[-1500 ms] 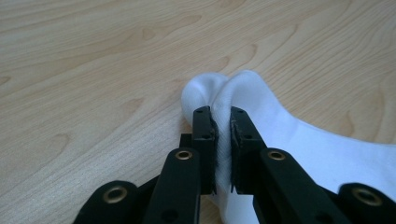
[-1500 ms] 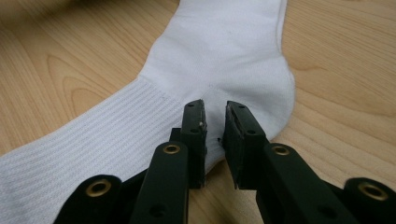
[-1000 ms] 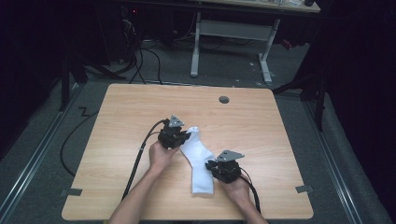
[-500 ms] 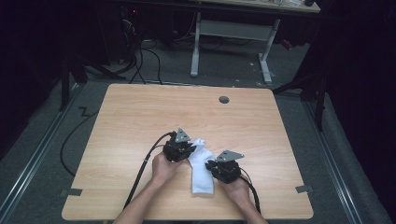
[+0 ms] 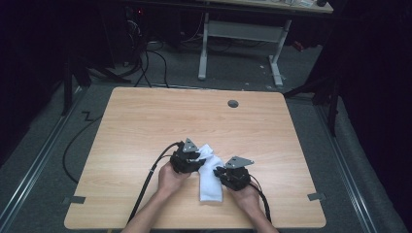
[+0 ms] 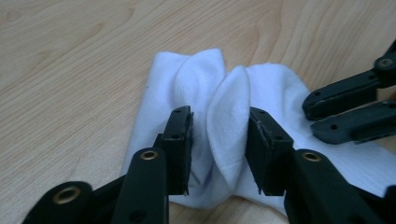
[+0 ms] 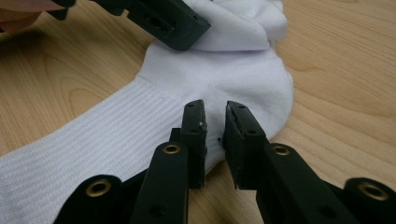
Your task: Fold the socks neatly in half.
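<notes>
On the wooden table (image 5: 145, 126), white sock (image 5: 210, 182), left gripper (image 6: 218, 135) clamping its raised fold, right gripper (image 7: 215, 126) pinching its edge.

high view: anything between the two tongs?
Yes, the white sock lies between the left tongs and right tongs. In the left gripper view, a raised fold of it sits between the jaws.

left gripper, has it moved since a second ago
Yes. The left gripper has come toward the person, farther from the table hole, folding the sock toe back.
</notes>
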The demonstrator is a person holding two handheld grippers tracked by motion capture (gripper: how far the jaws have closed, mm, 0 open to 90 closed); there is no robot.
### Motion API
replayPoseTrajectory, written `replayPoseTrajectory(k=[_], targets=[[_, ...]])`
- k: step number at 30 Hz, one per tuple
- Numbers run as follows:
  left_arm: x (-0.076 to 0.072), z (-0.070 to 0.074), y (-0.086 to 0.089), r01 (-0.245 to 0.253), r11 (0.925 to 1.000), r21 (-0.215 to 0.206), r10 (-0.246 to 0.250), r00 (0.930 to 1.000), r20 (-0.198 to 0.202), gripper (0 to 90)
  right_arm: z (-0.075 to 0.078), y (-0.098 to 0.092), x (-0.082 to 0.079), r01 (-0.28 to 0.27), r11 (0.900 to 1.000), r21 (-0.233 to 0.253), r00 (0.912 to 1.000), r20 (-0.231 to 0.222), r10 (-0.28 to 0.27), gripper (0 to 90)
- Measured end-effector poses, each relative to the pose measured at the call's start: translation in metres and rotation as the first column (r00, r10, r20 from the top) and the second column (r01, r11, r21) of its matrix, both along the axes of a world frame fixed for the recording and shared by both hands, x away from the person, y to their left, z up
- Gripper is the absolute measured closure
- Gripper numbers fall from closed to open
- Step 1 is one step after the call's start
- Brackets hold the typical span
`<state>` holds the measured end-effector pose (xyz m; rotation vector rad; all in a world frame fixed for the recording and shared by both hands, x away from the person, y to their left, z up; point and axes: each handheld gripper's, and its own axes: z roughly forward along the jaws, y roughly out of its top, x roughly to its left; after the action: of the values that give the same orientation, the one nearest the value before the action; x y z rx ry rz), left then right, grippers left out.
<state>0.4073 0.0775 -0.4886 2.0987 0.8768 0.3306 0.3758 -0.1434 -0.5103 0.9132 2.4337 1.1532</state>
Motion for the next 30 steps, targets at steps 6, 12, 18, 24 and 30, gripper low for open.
replayPoseTrajectory(k=[6, 12, 18, 24, 30], targets=[[-0.005, 0.013, 0.006, 0.006, 0.9971, -0.076, -0.006, 1.0, 0.004, 58.2, 0.0, 0.0, 0.0, 0.0, 1.0, 0.0, 1.0, 0.0, 0.0, 77.8], [0.0, 0.012, 0.006, -0.019, 0.9967, -0.079, 0.018, 0.9998, -0.007, 60.9, 0.0, 0.0, 0.0, -0.001, 1.0, 0.0, 1.0, 0.0, 0.001, 77.8], [0.003, 0.003, -0.002, 0.023, 0.9981, -0.058, -0.025, 0.9988, -0.042, 70.8, 0.0, 0.0, 0.0, -0.001, 1.0, -0.002, 1.0, 0.001, 0.001, 77.8], [0.002, 0.005, 0.0, 0.02, 0.9991, -0.038, -0.02, 0.9997, -0.015, 86.7, 0.0, 0.0, 0.0, -0.001, 1.0, -0.003, 1.0, 0.003, 0.001, 77.8], [-0.003, 0.013, 0.009, 0.031, 0.999, -0.033, -0.031, 0.9995, -0.009, 87.5, 0.0, 0.0, -0.001, 0.0, 1.0, -0.005, 1.0, 0.004, 0.0, 77.9]])
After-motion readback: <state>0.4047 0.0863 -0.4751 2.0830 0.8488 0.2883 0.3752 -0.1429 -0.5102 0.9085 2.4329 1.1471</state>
